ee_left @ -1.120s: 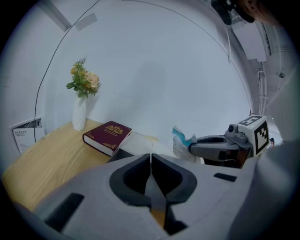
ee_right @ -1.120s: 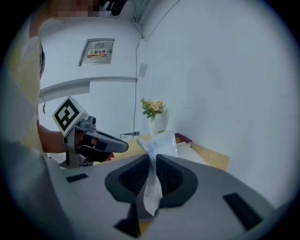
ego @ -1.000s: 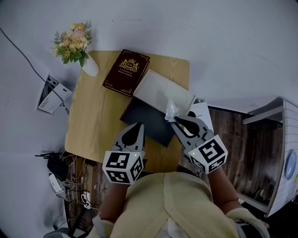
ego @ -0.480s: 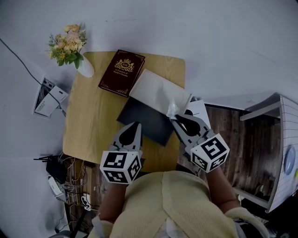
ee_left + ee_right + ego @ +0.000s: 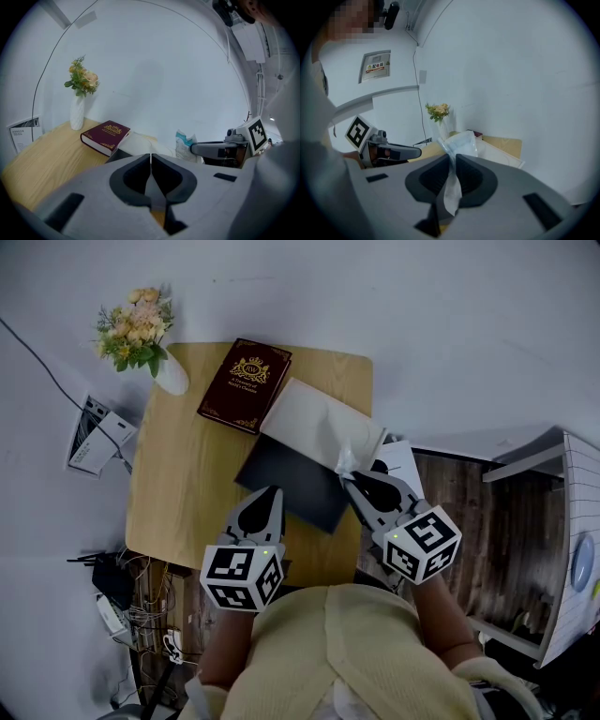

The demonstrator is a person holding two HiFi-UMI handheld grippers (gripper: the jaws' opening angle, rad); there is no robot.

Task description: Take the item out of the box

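Head view: the right gripper [image 5: 354, 482] is clamped on a small clear plastic packet [image 5: 346, 460], pinching its lower end so the rest sticks up over the near right corner of the white box [image 5: 314, 423]. Compared with a second ago, hardly anything has moved. The whole picture slid a bit at first (that's just the head shifting), and the packet sits at the same spot by the box edge. So I'd say the item is basically lifted free and the pull has paused. The left gripper [image 5: 270, 491] hovers over the dark flat panel [image 5: 291, 482] on the table [image 5: 178, 484].

Left gripper view: jaws pressed together with nothing between them. The packet [image 5: 184, 144] hangs off the right gripper's tip, above the tabletop, right of the book [image 5: 105, 135].

Right gripper view: the packet's tail [image 5: 451, 187] runs down between the jaws, firmly pinched.
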